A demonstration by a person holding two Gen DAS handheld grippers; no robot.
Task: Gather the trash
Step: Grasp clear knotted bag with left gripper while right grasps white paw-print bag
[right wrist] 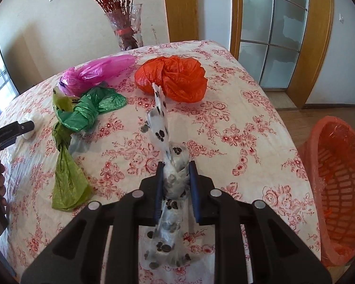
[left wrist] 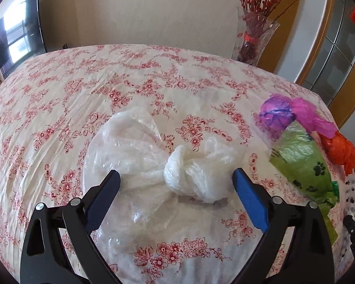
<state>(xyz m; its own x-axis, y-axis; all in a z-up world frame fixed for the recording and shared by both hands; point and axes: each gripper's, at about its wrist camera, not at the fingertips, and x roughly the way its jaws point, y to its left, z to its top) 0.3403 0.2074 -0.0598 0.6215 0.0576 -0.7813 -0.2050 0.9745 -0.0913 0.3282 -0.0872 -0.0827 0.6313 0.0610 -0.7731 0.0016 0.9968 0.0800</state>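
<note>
Left wrist view: left gripper [left wrist: 176, 177] spread wide, straddling a knotted clear bag [left wrist: 177, 172] of thin crinkled film on the flowered tablecloth [left wrist: 59, 106]. Probably mid-pickup; next, squeezing on the knot.

Right wrist view: right gripper [right wrist: 176, 168] clamped on a paw-print bag [right wrist: 170, 172], limp and twisted. Orange basket [right wrist: 338, 177] on the floor at right, likely destination.

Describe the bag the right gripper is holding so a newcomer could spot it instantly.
On the floral-clothed table, nearest the camera and left of the orange lined basket, the right gripper is shut on a knotted white plastic bag. Only this one carries black paw prints on white; its neighbours are pink, green and orange.
</note>
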